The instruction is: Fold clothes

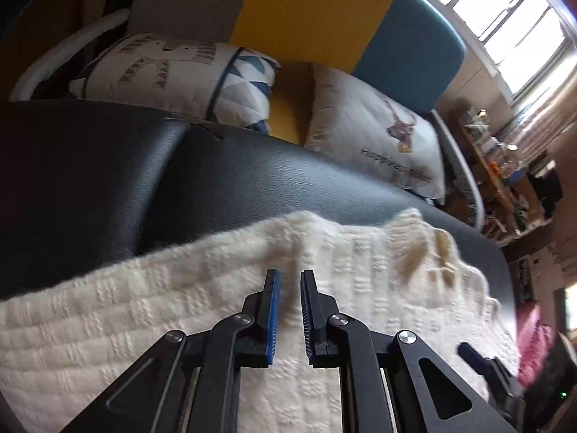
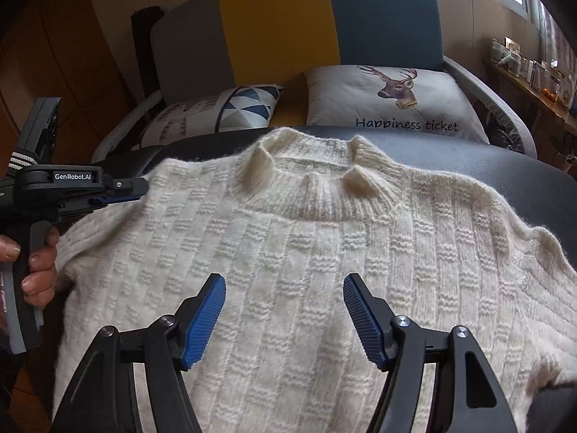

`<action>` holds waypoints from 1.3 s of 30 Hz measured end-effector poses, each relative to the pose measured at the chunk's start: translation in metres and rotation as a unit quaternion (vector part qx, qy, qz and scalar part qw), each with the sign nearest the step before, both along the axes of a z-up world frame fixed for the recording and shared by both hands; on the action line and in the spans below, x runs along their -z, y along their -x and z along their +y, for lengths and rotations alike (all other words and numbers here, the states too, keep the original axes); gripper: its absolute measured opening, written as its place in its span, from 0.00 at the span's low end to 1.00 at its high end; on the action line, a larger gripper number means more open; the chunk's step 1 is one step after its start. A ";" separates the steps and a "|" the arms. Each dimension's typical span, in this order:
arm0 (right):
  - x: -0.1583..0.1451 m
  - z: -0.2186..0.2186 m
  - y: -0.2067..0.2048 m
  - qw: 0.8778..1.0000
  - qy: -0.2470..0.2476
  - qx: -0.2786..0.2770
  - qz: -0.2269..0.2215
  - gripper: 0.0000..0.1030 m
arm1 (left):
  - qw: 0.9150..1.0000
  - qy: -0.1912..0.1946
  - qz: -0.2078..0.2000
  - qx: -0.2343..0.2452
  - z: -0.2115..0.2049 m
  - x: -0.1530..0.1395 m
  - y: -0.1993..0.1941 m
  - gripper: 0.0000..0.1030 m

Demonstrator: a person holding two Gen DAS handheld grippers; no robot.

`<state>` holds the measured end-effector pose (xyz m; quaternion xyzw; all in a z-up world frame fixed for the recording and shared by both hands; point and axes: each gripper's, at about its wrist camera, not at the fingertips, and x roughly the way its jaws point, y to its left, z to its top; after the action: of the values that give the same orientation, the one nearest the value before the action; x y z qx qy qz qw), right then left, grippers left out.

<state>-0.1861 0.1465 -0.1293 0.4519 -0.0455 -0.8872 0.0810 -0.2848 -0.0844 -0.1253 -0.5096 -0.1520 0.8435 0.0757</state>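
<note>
Sweater [image 2: 306, 270]: cream, chunky knit with a block pattern, lying front-up and spread flat on a dark padded surface [image 2: 487, 158], ribbed collar [image 2: 313, 187] toward 12 o'clock in the right wrist view, its rim standing up in small peaks. Right gripper [image 2: 285, 288]: black frame, blue ribbed pads, jaws spread wide apart and holding nothing, poised over the chest of the sweater. Left gripper [image 1: 289, 285]: same make, jaws drawn near each other with a narrow gap showing cream knit between them; whether any cloth is pinched cannot be told. In the right wrist view this gripper [image 2: 137, 191] enters from 9 o'clock, its tip at the sweater's shoulder edge, held by a hand [image 2: 36, 263] wrapped around the grip. Sofa [image 2: 281, 25]: behind the padded surface at 12 o'clock, backrest in grey, yellow and blue panels. Deer pillow [image 2: 393, 101]: white, printed with a deer head and the words "Happiness ticket", at 1 o'clock on the sofa seat. Triangle pillow [image 2: 238, 108]: white with blue triangles, at 11 o'clock, beside the deer pillow. Window [image 1: 505, 11]: bright, at 2 o'clock in the left wrist view. Shelf [image 2: 533, 72]: cluttered, along the wall at 3 o'clock.
</note>
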 end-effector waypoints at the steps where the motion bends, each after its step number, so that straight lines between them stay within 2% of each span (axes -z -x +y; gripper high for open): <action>1: 0.005 0.001 0.004 1.000 -0.017 0.007 -0.003 0.68 | 1.000 0.018 -0.004 -0.012 -0.006 0.008 0.004 0.09; 3: 0.014 0.004 0.011 0.999 -0.042 0.021 -0.007 0.69 | 1.000 -0.008 0.006 -0.016 -0.018 0.014 0.005 0.08; 6: 0.026 0.007 0.017 0.998 -0.049 0.034 -0.003 0.80 | 1.000 0.006 0.021 -0.007 -0.022 0.017 0.006 0.06; 9: 0.030 0.003 0.020 0.997 -0.069 0.032 -0.001 0.83 | 0.999 0.026 0.020 -0.002 -0.018 0.013 0.011 0.06; 11: 0.030 0.005 0.019 0.997 -0.065 0.032 0.000 0.83 | 1.000 0.013 0.008 -0.003 -0.019 0.007 0.008 0.06; 16: 0.031 0.009 0.016 0.998 -0.056 0.033 0.006 0.83 | 0.998 -0.041 0.018 -0.035 -0.055 -0.011 -0.044 0.07; 20: 0.031 0.009 0.016 0.998 -0.056 0.032 0.008 0.83 | 0.992 -0.038 0.023 -0.120 -0.137 -0.016 -0.108 0.08; 23: 0.030 0.010 0.018 0.998 -0.058 0.033 0.006 0.83 | 0.976 -0.037 0.008 -0.212 -0.226 -0.012 -0.158 0.08; 25: 0.026 0.010 0.021 0.998 -0.057 0.035 -0.006 0.83 | 0.959 -0.016 -0.004 -0.282 -0.285 -0.009 -0.193 0.08; 28: 0.004 -0.005 0.019 0.999 -0.030 0.039 0.011 0.83 | 0.929 -0.010 -0.015 -0.370 -0.364 -0.006 -0.238 0.09; 30: -0.013 -0.031 0.018 1.000 -0.010 0.005 0.027 0.83 | 0.915 -0.008 -0.021 -0.403 -0.400 -0.005 -0.258 0.10; 31: -0.018 -0.048 0.019 0.999 -0.008 -0.016 0.026 0.83 | 0.911 -0.017 -0.020 -0.411 -0.412 -0.004 -0.264 0.12; 32: -0.021 -0.066 0.021 0.999 -0.005 -0.039 0.022 0.83 | 0.910 -0.030 -0.018 -0.413 -0.422 -0.003 -0.268 0.14; 33: -0.023 -0.084 0.022 0.998 -0.003 -0.062 0.016 0.83 | 0.912 -0.040 -0.014 -0.407 -0.426 -0.002 -0.269 0.18; 34: -0.023 -0.099 0.024 0.997 0.000 -0.083 0.009 0.83 | 0.917 -0.046 -0.010 -0.397 -0.428 -0.001 -0.268 0.24; 37: -0.023 -0.140 0.027 0.992 -0.001 -0.129 -0.007 0.83 | 0.927 -0.049 -0.010 -0.372 -0.425 0.005 -0.258 0.32; 38: -0.023 -0.151 0.028 0.990 -0.007 -0.138 -0.009 0.83 | 0.933 -0.045 -0.010 -0.357 -0.422 0.006 -0.253 0.34; 39: -0.023 -0.159 0.030 0.989 -0.012 -0.145 -0.012 0.83 | 0.938 -0.041 -0.009 -0.343 -0.419 0.007 -0.248 0.41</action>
<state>-0.2164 -0.0125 -0.1067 0.4651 0.0305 -0.8611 0.2032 -0.0366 -0.5036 -0.1322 -0.4305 -0.3523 0.8068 -0.1989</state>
